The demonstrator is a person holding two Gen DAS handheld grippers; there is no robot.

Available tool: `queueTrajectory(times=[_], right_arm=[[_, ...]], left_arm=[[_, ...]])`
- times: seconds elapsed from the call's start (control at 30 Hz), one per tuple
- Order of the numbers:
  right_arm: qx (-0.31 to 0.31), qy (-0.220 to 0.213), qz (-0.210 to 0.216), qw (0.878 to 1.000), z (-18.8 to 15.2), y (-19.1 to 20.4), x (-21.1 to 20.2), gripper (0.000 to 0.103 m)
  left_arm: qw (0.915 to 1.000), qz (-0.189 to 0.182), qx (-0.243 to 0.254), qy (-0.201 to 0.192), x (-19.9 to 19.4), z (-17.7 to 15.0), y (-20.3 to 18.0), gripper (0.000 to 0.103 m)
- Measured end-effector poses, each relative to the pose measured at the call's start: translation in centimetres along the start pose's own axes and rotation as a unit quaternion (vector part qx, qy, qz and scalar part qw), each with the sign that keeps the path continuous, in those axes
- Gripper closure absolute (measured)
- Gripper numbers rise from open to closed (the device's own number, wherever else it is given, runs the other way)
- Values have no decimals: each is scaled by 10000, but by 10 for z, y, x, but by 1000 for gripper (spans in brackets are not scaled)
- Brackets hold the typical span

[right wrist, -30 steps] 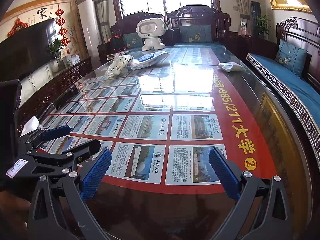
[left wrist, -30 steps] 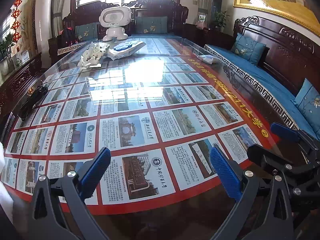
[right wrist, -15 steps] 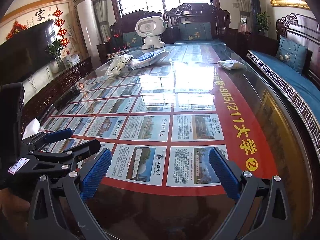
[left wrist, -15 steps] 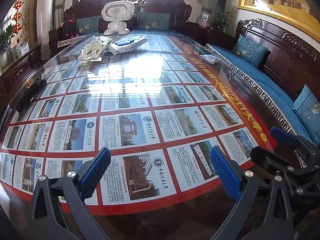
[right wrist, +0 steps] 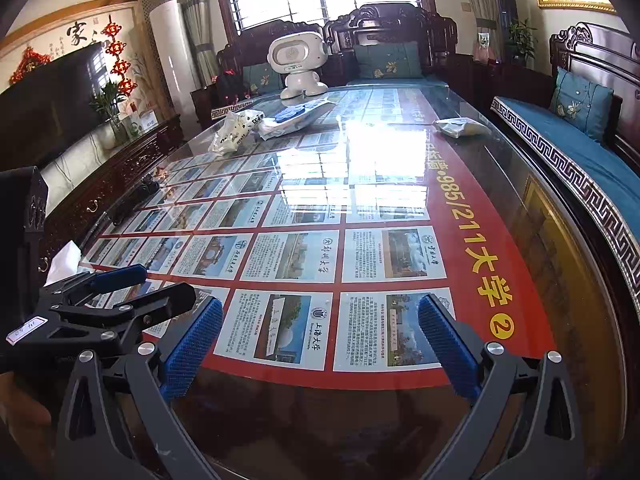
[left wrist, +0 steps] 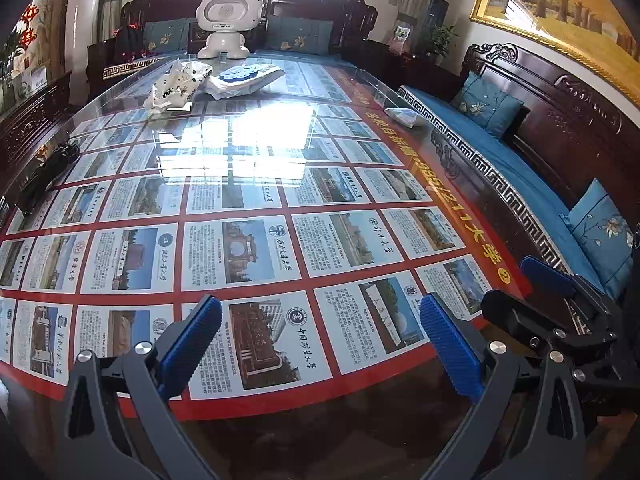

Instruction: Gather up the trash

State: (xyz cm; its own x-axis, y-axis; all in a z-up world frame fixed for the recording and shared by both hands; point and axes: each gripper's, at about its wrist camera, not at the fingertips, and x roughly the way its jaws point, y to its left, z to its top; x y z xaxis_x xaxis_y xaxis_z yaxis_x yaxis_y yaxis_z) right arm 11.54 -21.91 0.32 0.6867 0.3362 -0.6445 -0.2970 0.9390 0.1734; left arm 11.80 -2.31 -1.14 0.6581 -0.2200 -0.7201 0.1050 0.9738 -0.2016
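A crumpled white printed wrapper (left wrist: 176,87) (right wrist: 235,131) lies at the far left of the glass-topped table. Beside it is a flat white packet with blue caps (left wrist: 244,79) (right wrist: 298,118). A small white packet (left wrist: 402,116) (right wrist: 460,126) lies near the table's right edge. My left gripper (left wrist: 320,320) is open and empty above the table's near end; it also shows in the right wrist view (right wrist: 132,288). My right gripper (right wrist: 320,320) is open and empty beside it; it also shows in the left wrist view (left wrist: 532,284).
A white toy robot (left wrist: 226,20) (right wrist: 298,62) stands at the table's far end. A dark object (left wrist: 44,174) (right wrist: 138,196) lies at the left edge. White tissue (right wrist: 64,258) sits at the near left. A carved bench with blue cushions (left wrist: 520,168) runs along the right.
Both grippers have moved a little forward over the table, and the left view has turned slightly left-to-right. Both stay open and empty.
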Motion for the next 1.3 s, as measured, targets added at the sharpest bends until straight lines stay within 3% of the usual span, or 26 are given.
queueTrajectory(times=[0.17, 0.63, 0.83, 1.3], right_arm=[[24, 9, -23, 10000, 1, -2, -1, 8], [-2, 63, 2, 10000, 0, 0, 0, 8], [-49, 60, 41, 10000, 0, 2, -1, 8], [4, 64, 117, 9999, -1, -2, 0, 8]], left_arm=[[9994, 347, 6, 50, 1, 0, 1, 4], [9993, 299, 211, -20, -6, 3, -8, 4], [9976, 546, 397, -125, -9, 4, -13, 4], [9965, 657, 476, -177, -7, -2, -18, 4]])
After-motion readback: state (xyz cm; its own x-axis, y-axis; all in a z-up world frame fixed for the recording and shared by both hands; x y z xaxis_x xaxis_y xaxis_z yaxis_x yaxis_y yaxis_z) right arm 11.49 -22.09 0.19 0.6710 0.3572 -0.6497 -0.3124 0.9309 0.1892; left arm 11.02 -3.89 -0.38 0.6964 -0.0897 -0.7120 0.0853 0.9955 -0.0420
